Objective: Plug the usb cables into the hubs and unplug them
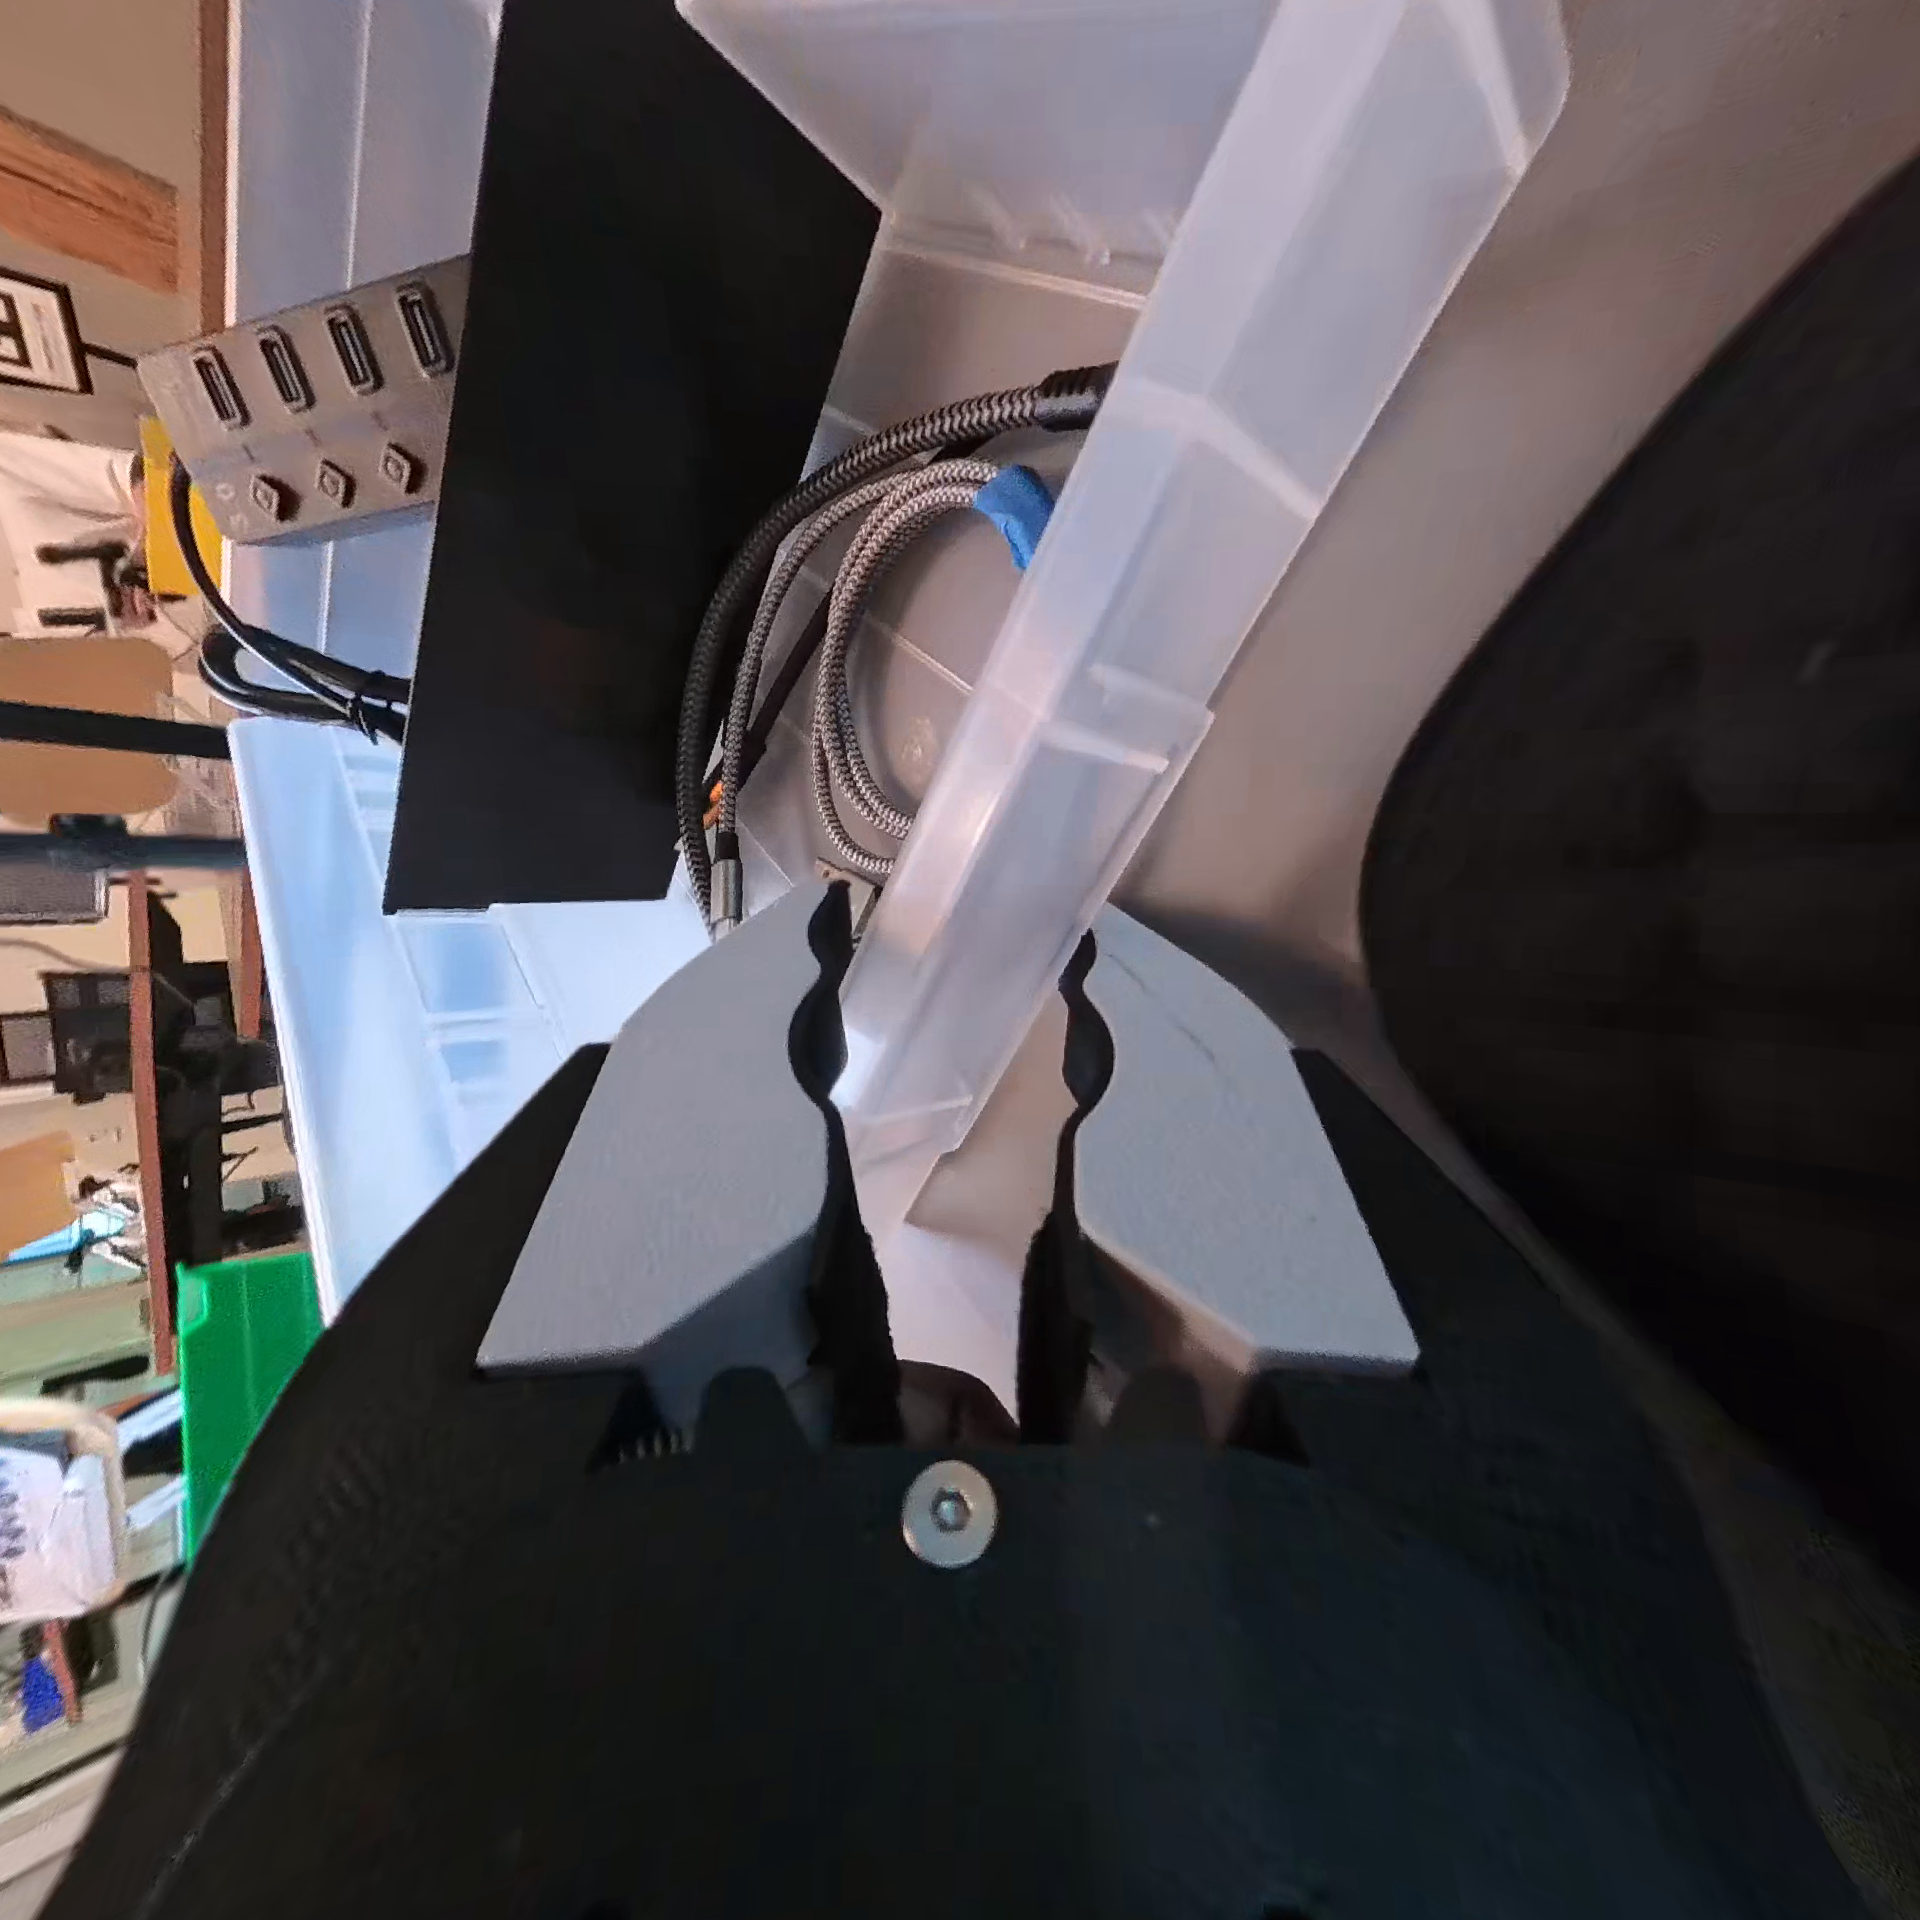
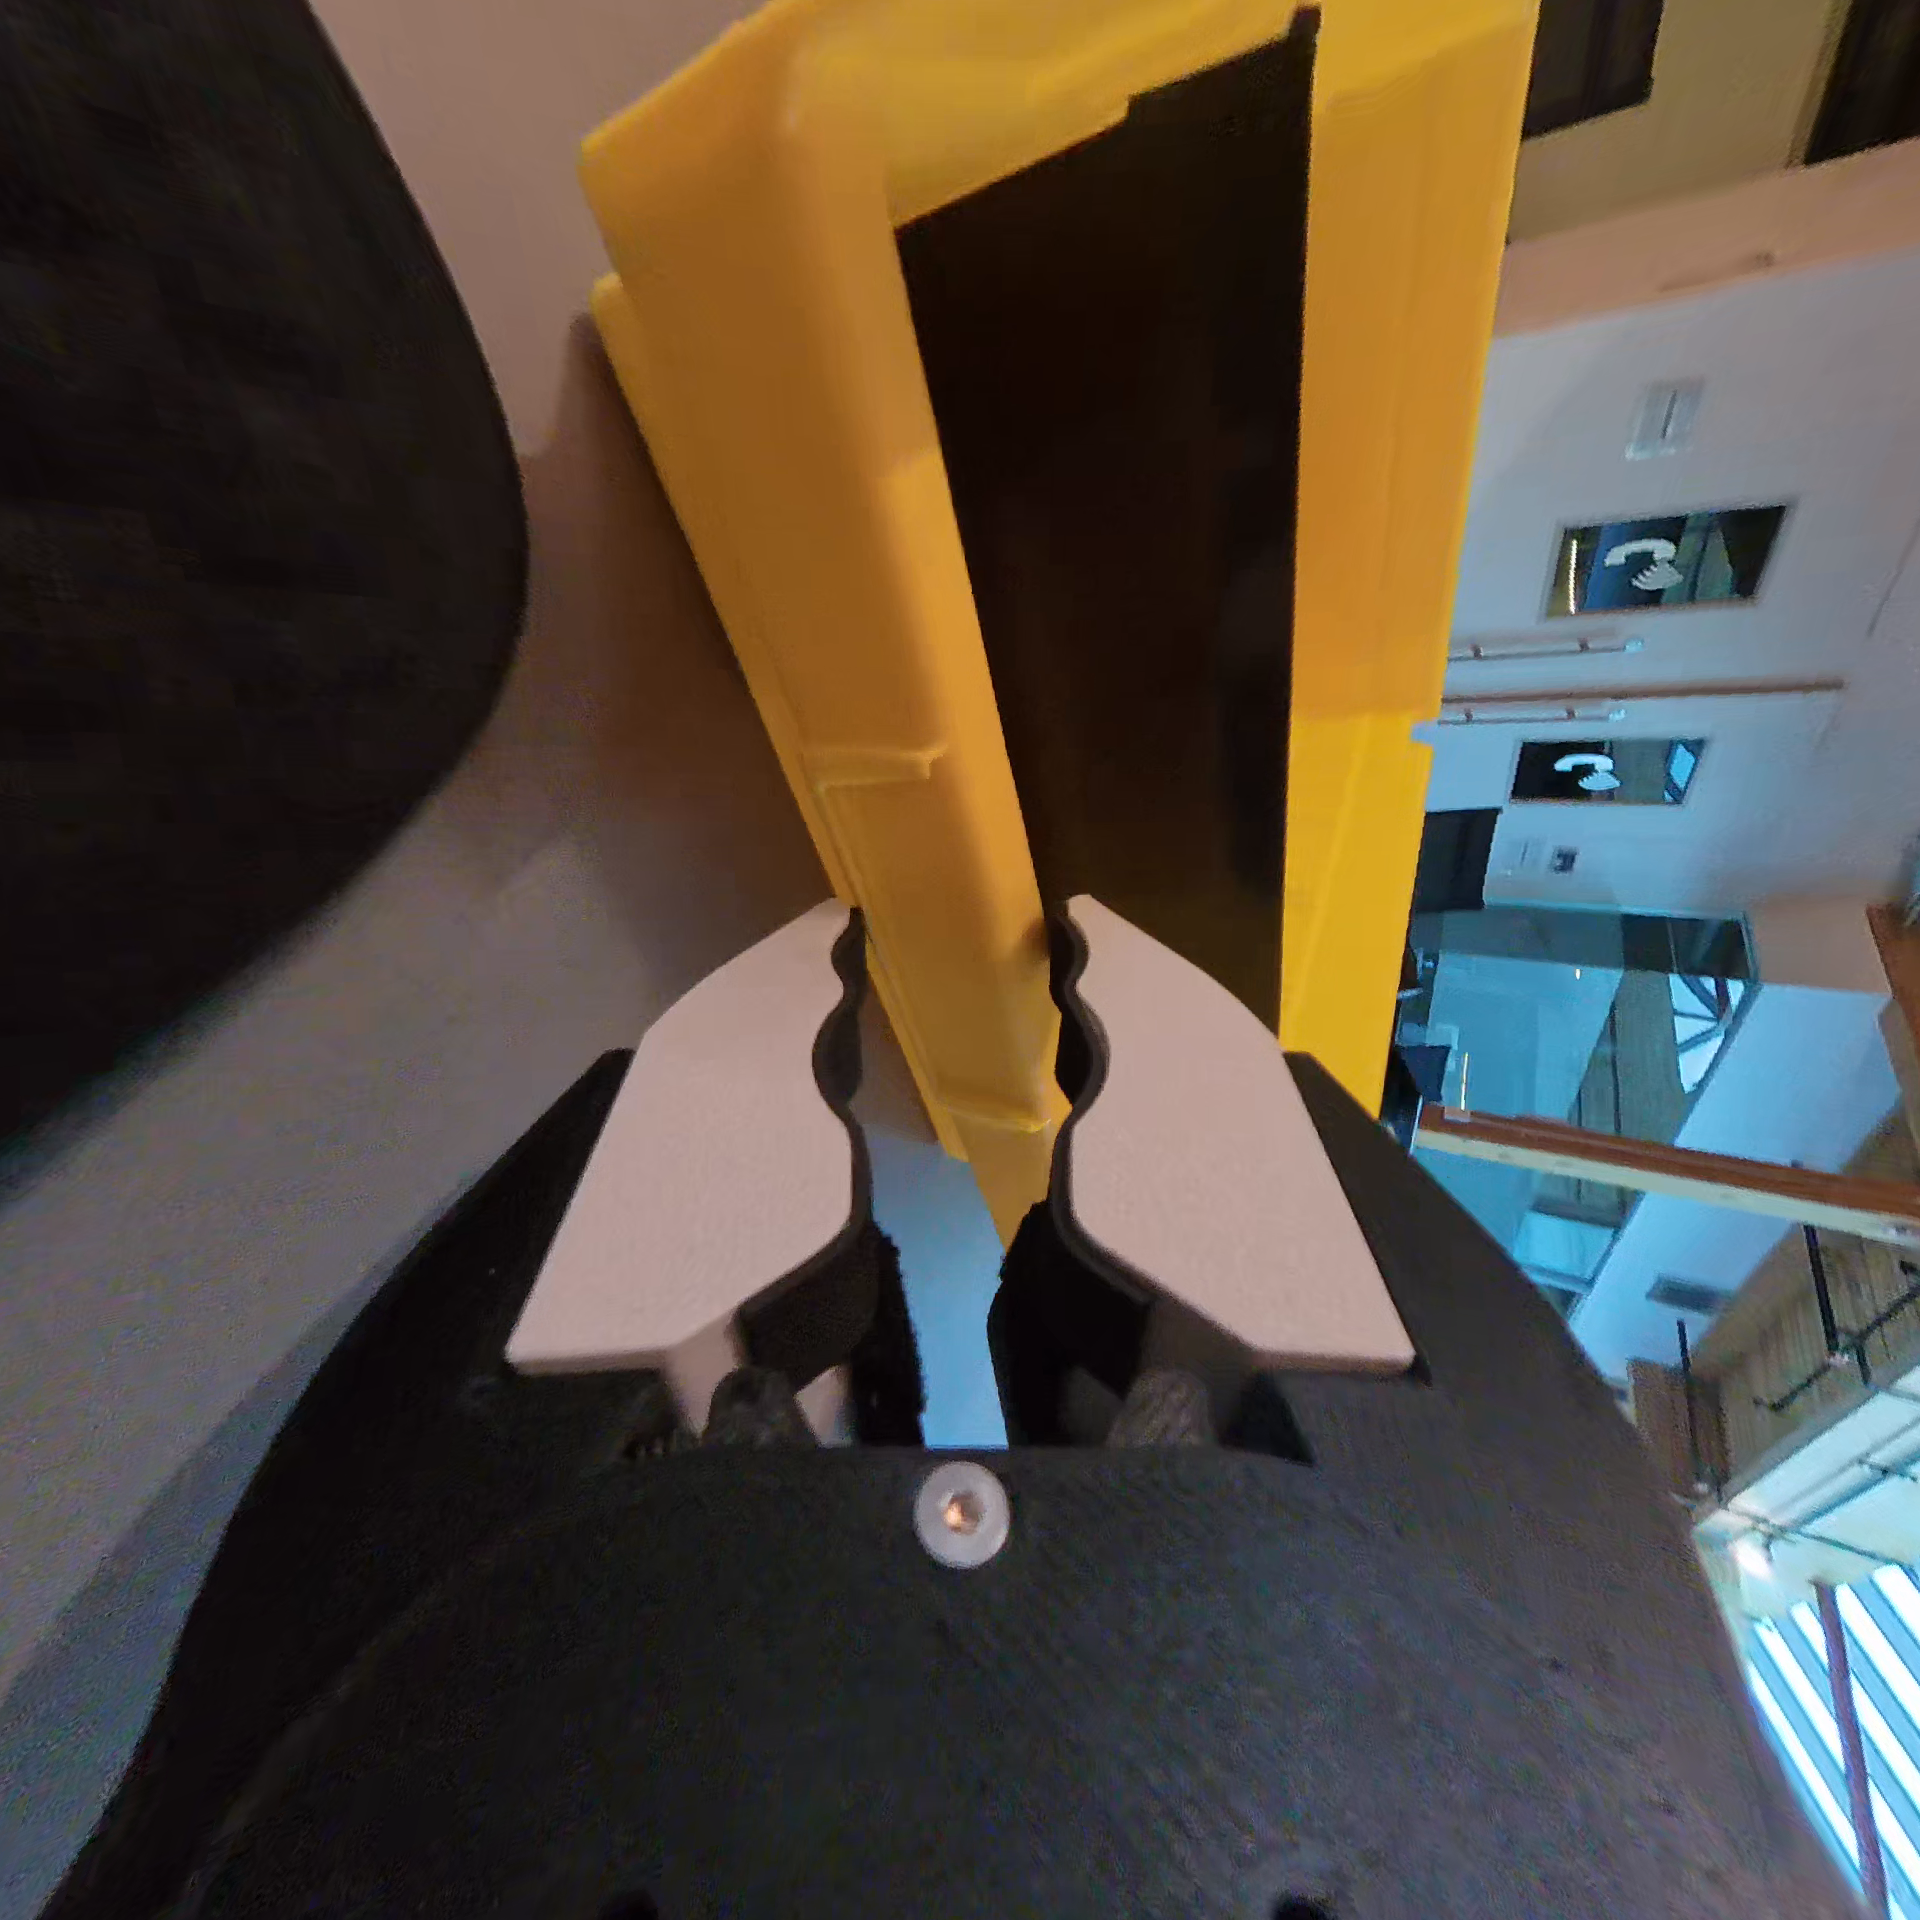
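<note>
In the left wrist view, my left gripper (image 1: 956, 925) is shut on the rim of a clear plastic bin (image 1: 1195, 520). Coiled grey braided USB cables (image 1: 831, 644) lie inside it, one wrapped with blue tape (image 1: 1013, 509). A metal plug (image 1: 724, 883) points toward my fingers. A grey USB hub (image 1: 312, 405) with a row of empty ports sits beyond a black panel (image 1: 623, 468). In the right wrist view, my right gripper (image 2: 958, 920) is shut on the rim of a yellow bin (image 2: 779, 520) with a black panel (image 2: 1122, 520) inside. Its contents are hidden.
A dark rounded object lies on the beige tabletop beside each bin, in the left wrist view (image 1: 1662, 831) and in the right wrist view (image 2: 208, 520). A green bin (image 1: 244, 1351) stands at the left edge. The hub's black cord (image 1: 281, 675) loops near it. Room furniture shows behind. There is about 50 cm between the tips of the two grippers.
</note>
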Available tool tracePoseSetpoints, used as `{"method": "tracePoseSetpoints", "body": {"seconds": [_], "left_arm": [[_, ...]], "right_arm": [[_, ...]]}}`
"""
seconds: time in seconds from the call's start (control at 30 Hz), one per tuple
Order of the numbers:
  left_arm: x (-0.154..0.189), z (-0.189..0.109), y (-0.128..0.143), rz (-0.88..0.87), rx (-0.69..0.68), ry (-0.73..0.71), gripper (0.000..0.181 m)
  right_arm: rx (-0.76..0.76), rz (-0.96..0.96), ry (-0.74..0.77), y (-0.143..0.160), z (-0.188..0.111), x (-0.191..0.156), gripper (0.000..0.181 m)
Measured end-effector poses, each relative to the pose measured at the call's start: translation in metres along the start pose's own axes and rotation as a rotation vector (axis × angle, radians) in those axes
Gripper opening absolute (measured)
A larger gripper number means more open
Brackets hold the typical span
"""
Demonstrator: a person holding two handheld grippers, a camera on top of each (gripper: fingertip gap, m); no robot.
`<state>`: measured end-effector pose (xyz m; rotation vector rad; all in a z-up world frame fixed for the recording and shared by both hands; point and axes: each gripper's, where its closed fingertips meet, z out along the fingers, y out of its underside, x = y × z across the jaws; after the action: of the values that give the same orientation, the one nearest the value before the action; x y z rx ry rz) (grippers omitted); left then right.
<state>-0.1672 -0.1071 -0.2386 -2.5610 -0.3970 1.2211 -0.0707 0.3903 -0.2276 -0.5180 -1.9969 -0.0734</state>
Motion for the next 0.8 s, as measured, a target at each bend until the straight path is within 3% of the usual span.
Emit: {"method": "tracePoseSetpoints", "body": {"seconds": [0.5, 0.67, 0.8], "left_arm": [[-0.013, -0.068, 0.134, -0.004, -0.043, -0.031, 0.039], [-0.01, -0.087, 0.158, 0.013, 0.004, -0.02, 0.039], [-0.007, -0.092, 0.16, -0.029, 0.05, -0.024, 0.041]], "right_arm": [[-0.043, 0.024, 0.096, 0.095, -0.025, 0.007, 0.034], [-0.094, 0.039, 0.111, 0.118, -0.033, 0.008, 0.035], [-0.138, 0.048, 0.096, 0.128, -0.037, 0.008, 0.036]]}}
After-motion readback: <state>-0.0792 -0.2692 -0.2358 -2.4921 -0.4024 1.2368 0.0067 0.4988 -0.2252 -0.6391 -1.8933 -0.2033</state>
